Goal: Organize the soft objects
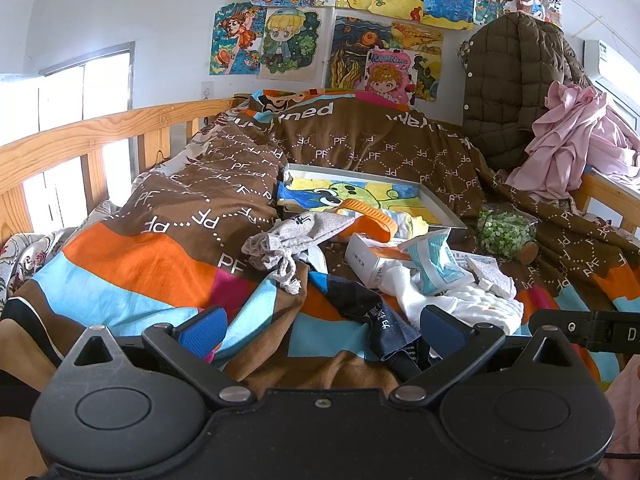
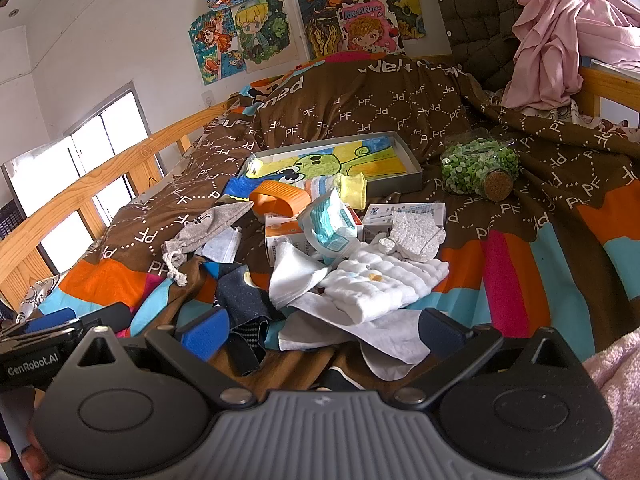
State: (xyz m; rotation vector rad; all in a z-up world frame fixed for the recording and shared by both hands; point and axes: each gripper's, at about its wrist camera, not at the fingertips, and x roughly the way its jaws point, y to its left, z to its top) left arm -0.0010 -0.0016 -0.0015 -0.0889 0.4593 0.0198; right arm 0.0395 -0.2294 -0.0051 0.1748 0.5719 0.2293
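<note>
We note both grippers, left gripper [image 1: 320,334] and right gripper [image 2: 322,334], jaws wide and empty, white cloth [image 2: 384,288] lying just ahead of the right, nearer one

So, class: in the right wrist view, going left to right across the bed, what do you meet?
Grey drawstring pouch → orange band → white quilted cloth → glass jar of green bits → pink garment.
</note>
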